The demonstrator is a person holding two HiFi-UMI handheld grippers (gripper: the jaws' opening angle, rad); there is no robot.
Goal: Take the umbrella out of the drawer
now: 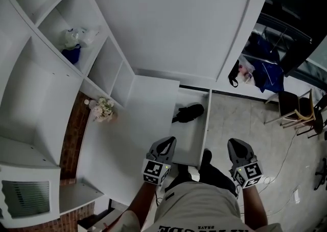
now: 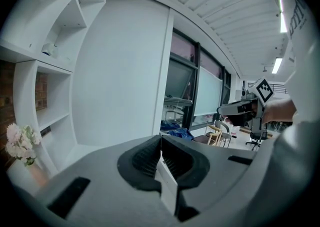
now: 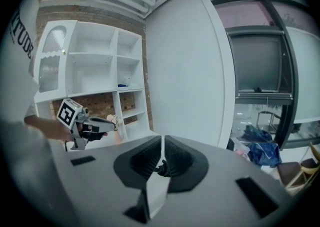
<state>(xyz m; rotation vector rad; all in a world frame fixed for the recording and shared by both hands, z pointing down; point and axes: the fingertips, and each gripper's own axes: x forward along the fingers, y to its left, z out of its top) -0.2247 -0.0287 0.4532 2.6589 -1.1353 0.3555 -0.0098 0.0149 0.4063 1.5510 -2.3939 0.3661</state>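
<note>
In the head view a black folded umbrella (image 1: pixel 188 112) lies at the far end of an open white drawer (image 1: pixel 207 123). My left gripper (image 1: pixel 167 142) hovers over the drawer's near left corner, short of the umbrella. Its jaws are shut with nothing between them. My right gripper (image 1: pixel 234 144) hangs to the right of the drawer, over the floor, also shut and empty. In the left gripper view the left gripper (image 2: pixel 160 139) faces a white wall, with the right gripper (image 2: pixel 241 111) off to its right. The right gripper view has the closed right gripper (image 3: pixel 163 139) and the left gripper (image 3: pixel 95 126).
A white countertop (image 1: pixel 127 139) runs left of the drawer, with a vase of flowers (image 1: pixel 102 109) on it. White shelves (image 1: pixel 61 47) rise at the left. A tall white panel (image 1: pixel 179 21) stands behind. Wooden chairs (image 1: pixel 296 112) and a blue bag (image 1: pixel 265 72) are at the right.
</note>
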